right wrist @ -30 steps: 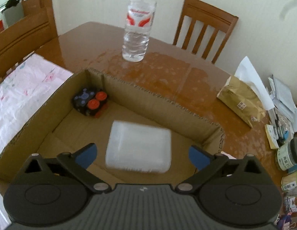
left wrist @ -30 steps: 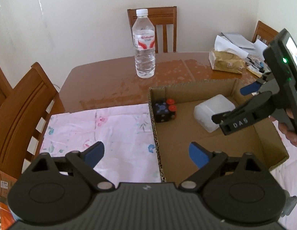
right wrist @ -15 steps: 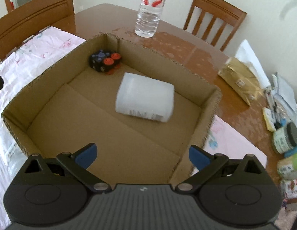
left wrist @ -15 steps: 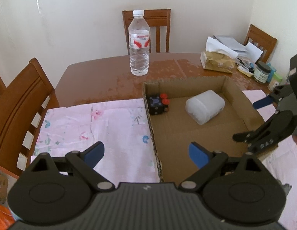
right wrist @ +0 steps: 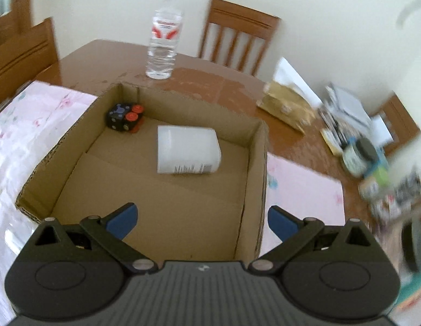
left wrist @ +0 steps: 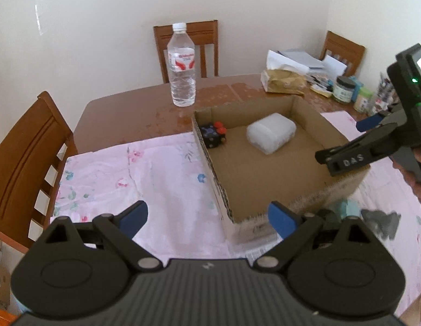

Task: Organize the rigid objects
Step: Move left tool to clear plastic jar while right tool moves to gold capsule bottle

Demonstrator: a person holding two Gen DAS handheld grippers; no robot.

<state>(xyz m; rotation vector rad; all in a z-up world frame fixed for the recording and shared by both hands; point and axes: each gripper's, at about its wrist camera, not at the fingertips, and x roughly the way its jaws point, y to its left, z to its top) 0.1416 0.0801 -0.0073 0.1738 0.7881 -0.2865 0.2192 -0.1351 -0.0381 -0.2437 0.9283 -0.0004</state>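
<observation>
An open cardboard box [left wrist: 207, 152] [right wrist: 260, 163] sits on the table. In its far left corner lies a black cube with red buttons [left wrist: 213, 134] [right wrist: 124, 116]. A white plastic container [left wrist: 271, 133] [right wrist: 187, 149] lies on its side near the back wall. My left gripper [left wrist: 207, 216] is open and empty above the box's near left corner. My right gripper [right wrist: 202, 218] [left wrist: 339, 140] hangs open and empty over the box's near right edge. A clear water bottle [left wrist: 181, 65] [right wrist: 162, 40] stands upright behind the box.
A pink floral cloth [left wrist: 134, 174] covers the table left of the box and shows again to its right. A brown tissue pack [left wrist: 282, 81], jars and papers crowd the far right. Wooden chairs [left wrist: 25, 152] ring the table. Blurred grey things [left wrist: 384, 222] lie by the box's near right corner.
Both grippers have drawn back toward the near side, so the box looks farther off. The right gripper has left the white container, which stays in the box. Both stay open.
</observation>
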